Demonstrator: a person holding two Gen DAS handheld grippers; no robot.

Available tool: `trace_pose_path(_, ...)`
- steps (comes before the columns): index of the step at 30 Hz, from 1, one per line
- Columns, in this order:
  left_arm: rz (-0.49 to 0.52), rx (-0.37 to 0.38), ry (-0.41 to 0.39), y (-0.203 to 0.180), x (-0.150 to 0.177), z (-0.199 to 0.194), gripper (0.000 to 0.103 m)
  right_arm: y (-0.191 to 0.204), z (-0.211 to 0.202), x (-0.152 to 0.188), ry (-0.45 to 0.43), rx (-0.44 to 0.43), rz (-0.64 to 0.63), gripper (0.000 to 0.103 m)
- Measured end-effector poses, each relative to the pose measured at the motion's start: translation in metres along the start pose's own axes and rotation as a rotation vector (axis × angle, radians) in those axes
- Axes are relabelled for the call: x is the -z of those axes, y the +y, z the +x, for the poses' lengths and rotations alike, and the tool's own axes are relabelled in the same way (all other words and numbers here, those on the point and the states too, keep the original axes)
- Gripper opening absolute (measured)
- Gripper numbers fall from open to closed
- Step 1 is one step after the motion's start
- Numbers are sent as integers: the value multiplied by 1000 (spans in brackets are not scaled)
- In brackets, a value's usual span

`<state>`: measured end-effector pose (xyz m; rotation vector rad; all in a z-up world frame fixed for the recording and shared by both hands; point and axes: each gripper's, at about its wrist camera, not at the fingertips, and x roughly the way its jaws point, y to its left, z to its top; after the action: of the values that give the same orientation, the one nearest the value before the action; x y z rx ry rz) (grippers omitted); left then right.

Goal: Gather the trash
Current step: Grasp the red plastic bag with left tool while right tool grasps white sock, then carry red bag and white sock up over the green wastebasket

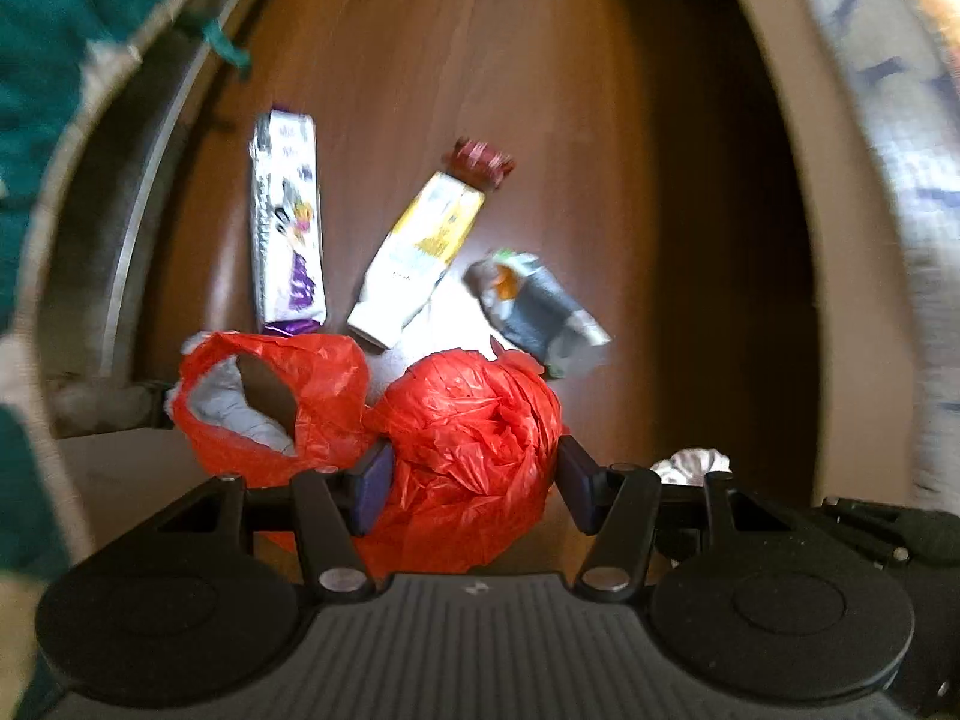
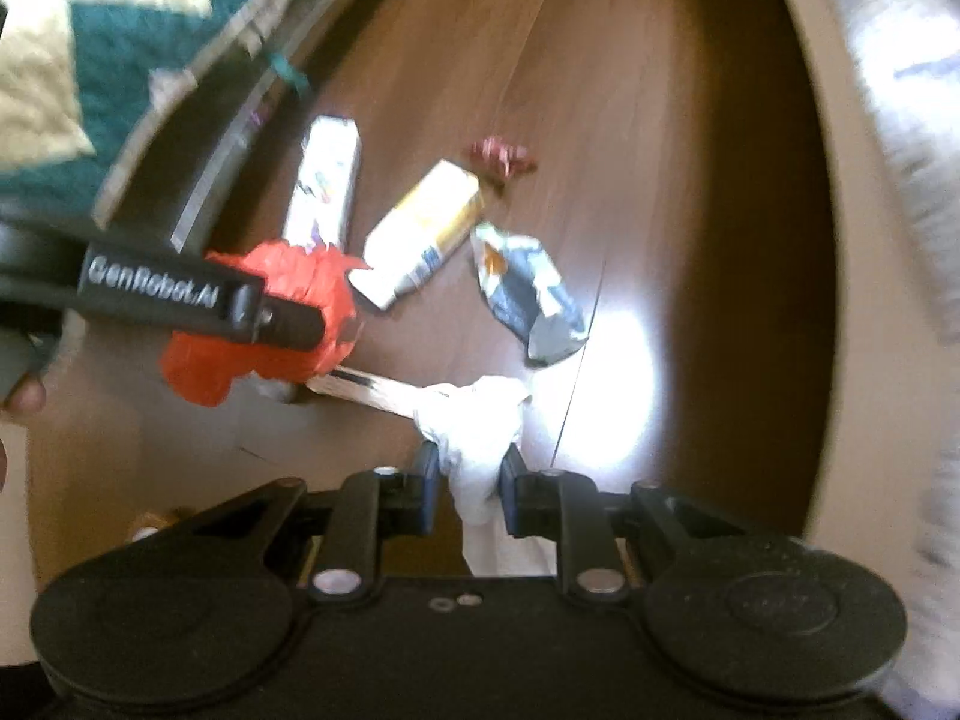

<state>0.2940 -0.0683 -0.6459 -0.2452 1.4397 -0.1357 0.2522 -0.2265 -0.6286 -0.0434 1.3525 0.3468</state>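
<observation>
The dark brown wooden floor [image 1: 540, 90] fills both views, with a teal and cream patterned cloth [image 1: 36, 60] along its left edge in both views. Above it hangs the crumpled red plastic bag [image 1: 474, 456], the largest of the task's things: the left gripper [image 1: 474, 468] has its fingers closed on a bunched part of it, pads pressing from both sides, while a looser loop of the bag opens to the left. From the right wrist view the same gripper comes in from the left with the red plastic wrapped about its tip.

Still lying on the floor, well beyond both grippers, are three pieces of litter: a long white and purple wrapper [image 1: 288, 222] lying lengthwise away from the camera, a white and yellow carton with a dark red end [image 1: 420, 246] slanting up to the right, and a crumpled grey and white foil packet [image 1: 534, 306] just right of the carton's lower end.

The right gripper [image 2: 465, 480] holds a scrunched white tissue [image 2: 474, 420], its fingers shut narrowly on the lower part of the wad, which bulges out beyond the tips.

The move ahead, I judge, turns on this: the bag's open loop lies to the left of the tissue, so the right hand must carry it across towards the left hand. Whether the mouth gapes wide enough, I cannot tell.
</observation>
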Motion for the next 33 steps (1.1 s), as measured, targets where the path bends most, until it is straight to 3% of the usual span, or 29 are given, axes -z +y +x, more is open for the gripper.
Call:
trace_pose_path(6,29,42,-36,-22,0,-116,57,13,-115,-23,-71,-35,30,19)
trace_pose_path(12,47,62,-97,-37,-2,-249,57,44,-227,-58,-146,-46,-55,19)
trace_pose_path(18,55,22,-197,-34,-14,-363,57,84,-326,-89,-228,-73,-122,19)
trace_pose_path(27,33,26,-334,-16,-24,-501,57,153,-432,-137,-361,-134,-223,19)
trace_pose_path(33,-3,13,-431,15,-38,-562,57,209,-467,-175,-424,-173,-305,19)
